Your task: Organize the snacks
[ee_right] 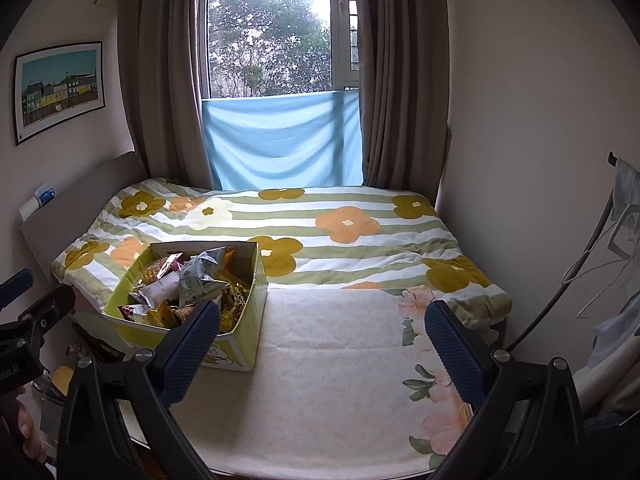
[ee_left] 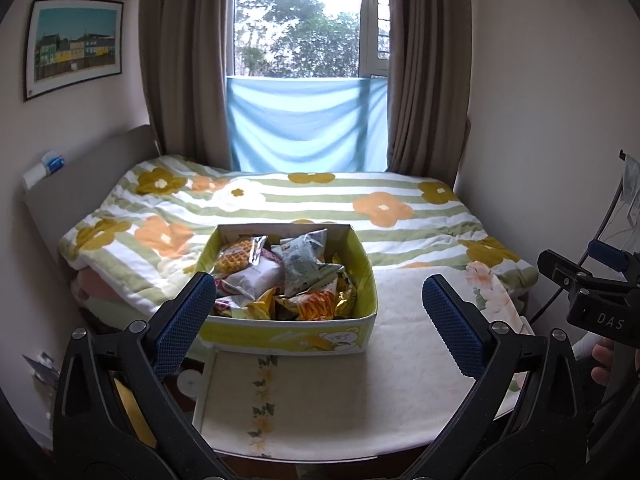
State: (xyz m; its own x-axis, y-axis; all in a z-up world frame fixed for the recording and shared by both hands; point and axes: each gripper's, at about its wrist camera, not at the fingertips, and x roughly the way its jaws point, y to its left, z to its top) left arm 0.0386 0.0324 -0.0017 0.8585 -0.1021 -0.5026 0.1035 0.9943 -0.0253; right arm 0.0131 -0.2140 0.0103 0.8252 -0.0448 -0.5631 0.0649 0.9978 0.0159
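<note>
A yellow-green cardboard box [ee_left: 296, 330] stands on the cream bed sheet [ee_left: 400, 340]. It is filled with several snack packets [ee_left: 280, 276], among them a waffle pack [ee_left: 234, 258]. My left gripper [ee_left: 316, 312] is open and empty, held just in front of the box. In the right wrist view the box [ee_right: 244, 300] sits at the left with the packets [ee_right: 188, 288] inside. My right gripper [ee_right: 322, 338] is open and empty over the bare sheet [ee_right: 328, 360], to the right of the box.
A folded flower-pattern quilt [ee_left: 312, 204] lies behind the box. The headboard [ee_left: 80, 184] is at the left, curtains and a window [ee_left: 304, 20] at the back. The right gripper's body [ee_left: 592, 292] shows at the right edge. A rack with hanging items [ee_right: 616, 216] stands right.
</note>
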